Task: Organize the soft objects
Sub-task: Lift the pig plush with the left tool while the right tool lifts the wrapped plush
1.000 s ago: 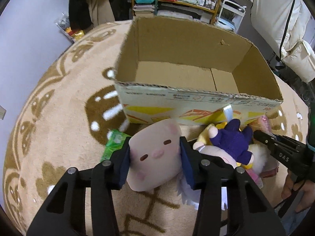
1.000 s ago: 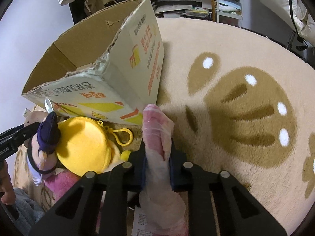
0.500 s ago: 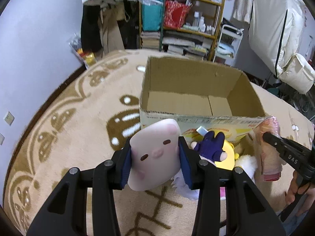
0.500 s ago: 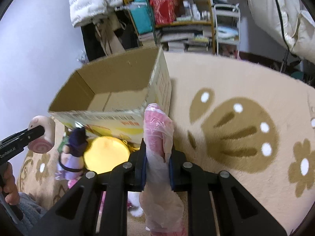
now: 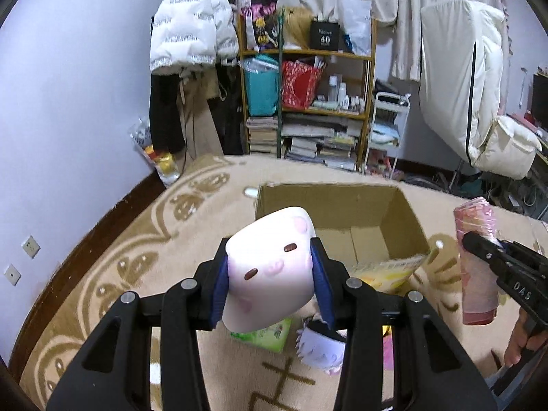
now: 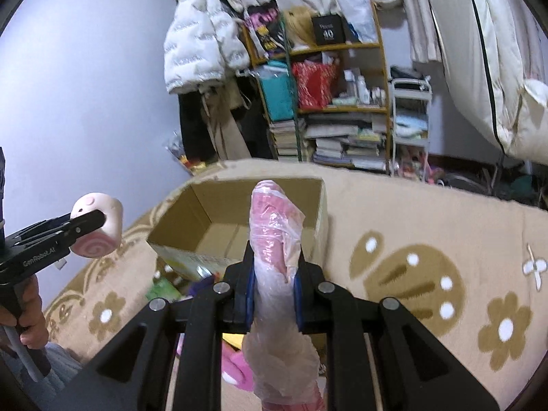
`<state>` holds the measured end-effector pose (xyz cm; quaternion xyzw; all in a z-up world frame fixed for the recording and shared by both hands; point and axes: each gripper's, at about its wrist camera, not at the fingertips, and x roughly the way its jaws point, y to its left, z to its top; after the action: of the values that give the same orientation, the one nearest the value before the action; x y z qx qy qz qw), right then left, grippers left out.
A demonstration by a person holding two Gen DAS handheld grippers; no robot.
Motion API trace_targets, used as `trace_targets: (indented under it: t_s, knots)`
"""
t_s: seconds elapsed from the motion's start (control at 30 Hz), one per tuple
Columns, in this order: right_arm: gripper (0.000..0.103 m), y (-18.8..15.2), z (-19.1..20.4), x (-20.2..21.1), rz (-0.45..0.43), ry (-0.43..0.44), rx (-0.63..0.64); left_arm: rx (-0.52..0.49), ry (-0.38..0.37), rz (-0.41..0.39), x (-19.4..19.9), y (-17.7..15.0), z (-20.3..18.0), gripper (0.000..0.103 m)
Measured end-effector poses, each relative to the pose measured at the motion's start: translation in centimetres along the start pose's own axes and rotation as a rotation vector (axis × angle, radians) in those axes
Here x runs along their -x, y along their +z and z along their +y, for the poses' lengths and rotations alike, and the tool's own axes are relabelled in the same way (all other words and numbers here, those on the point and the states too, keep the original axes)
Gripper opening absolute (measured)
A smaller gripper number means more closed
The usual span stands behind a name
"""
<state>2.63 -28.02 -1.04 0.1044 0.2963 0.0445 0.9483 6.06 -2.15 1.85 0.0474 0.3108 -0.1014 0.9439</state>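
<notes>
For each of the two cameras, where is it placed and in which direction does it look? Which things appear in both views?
Left wrist: sits on the left gripper, looking forward and down over its fingers, shut on a pink plush toy, toward the cardboard box; the right gripper and a hand show at right.
Right wrist: sits on the right gripper, shut on a plastic-wrapped pink roll, facing the box; the left gripper and hand show at left.
Shared: box, toy, roll, carpet, bookshelf.
</notes>
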Motion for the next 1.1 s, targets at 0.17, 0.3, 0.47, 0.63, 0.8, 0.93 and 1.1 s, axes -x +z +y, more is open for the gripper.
trace_targets:
  t_s: [0.17,0.3,0.47,0.63,0.8,0.93,1.1]
  knots:
    - [0.018,1.7,1.2,-0.7,-0.034,0.014,0.021,-0.014,0.014,-0.054,1.0,1.8,-0.3,0.042]
    - [0.018,3.1,1.6,-1.7,-0.059,0.027,0.032,-0.017,0.034,-0.079,0.6,3.2,-0.4,0.042]
    - [0.018,4.5,1.7,-2.7,-0.088,0.050,0.034,-0.025,0.026,-0.101,-0.9,4.7,-0.7,0.042]
    - [0.018,5.4,1.2,-3.6,-0.131,0.081,0.034,-0.057,0.013,-0.119,-2.7,5.2,-1.8,0.042]
    - [0.018,6.1,1.0,-4.6,-0.177,0.103,0.033,-0.059,-0.007,-0.103,-4.6,4.8,-2.4,0.042]
    - [0.018,6.1,0.5,-6.1,-0.189,0.132,0.016,-0.058,-0.011,-0.086,-6.2,4.5,-2.4,0.042]
    - [0.018,5.7,0.2,-8.3,-0.160,0.140,0.005,-0.044,-0.028,-0.058,-7.9,4.0,-2.3,0.043]
